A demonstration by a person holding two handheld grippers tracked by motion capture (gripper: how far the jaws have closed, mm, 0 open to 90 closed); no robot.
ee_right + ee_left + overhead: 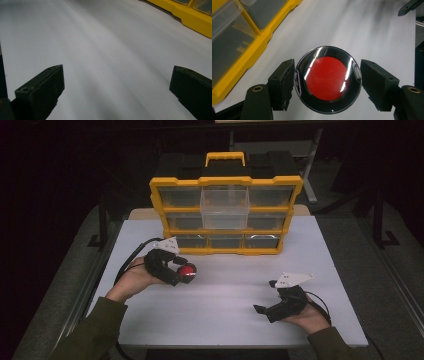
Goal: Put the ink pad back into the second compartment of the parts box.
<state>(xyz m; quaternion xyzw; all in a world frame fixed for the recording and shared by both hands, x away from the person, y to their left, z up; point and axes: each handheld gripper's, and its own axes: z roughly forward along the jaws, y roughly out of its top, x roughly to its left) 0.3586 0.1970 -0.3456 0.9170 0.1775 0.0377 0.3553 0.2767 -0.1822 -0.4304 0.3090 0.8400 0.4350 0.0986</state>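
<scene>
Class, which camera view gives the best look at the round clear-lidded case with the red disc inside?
The left gripper view: the round clear-lidded case with the red disc fills the centre, gripped between the left gripper pads at its rim. In the high view it is a small red spot at that gripper's tip.

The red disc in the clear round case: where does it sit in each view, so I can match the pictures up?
High view: red disc left of centre, in the left gripper, in front of the yellow organizer.
Left gripper view: centre, clamped between the jaws.
Right gripper view: not in it; open jaws over bare table.
Shared landmark: the yellow organizer.
</scene>
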